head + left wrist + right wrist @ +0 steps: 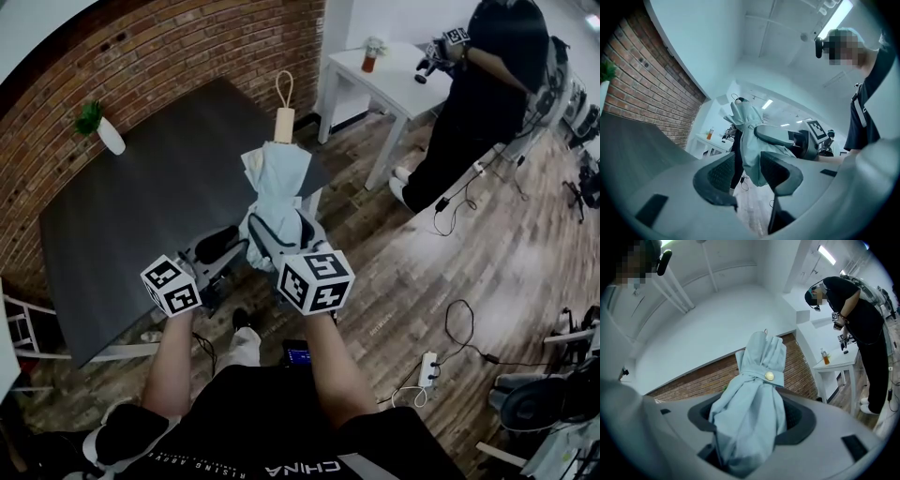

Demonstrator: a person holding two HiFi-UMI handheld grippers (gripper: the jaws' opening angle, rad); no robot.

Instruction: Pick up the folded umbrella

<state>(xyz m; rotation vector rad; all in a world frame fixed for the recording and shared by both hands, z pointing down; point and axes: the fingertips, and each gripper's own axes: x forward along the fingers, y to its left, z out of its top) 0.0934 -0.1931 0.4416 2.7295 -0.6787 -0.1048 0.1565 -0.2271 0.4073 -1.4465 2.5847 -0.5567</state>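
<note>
The folded pale blue umbrella (277,192) stands nearly upright over the dark table's near edge. Its wooden handle (284,122) and cord loop point away from me. My right gripper (275,240) is shut on the umbrella's lower bundle. In the right gripper view the fabric (751,411) fills the gap between both jaws, with the strap's snap button above. My left gripper (218,247) hangs just left of the umbrella, open, with nothing between its pads (721,174). In the left gripper view the umbrella (749,133) and the right gripper's finger (776,136) show just beyond its tips.
A dark table (131,216) runs along a brick wall, with a small potted plant (97,125) at its far corner. A white table (398,80) carries a bottle (371,58). A person in black (487,94) stands beside it. Cables and a power strip (428,367) lie on the wooden floor.
</note>
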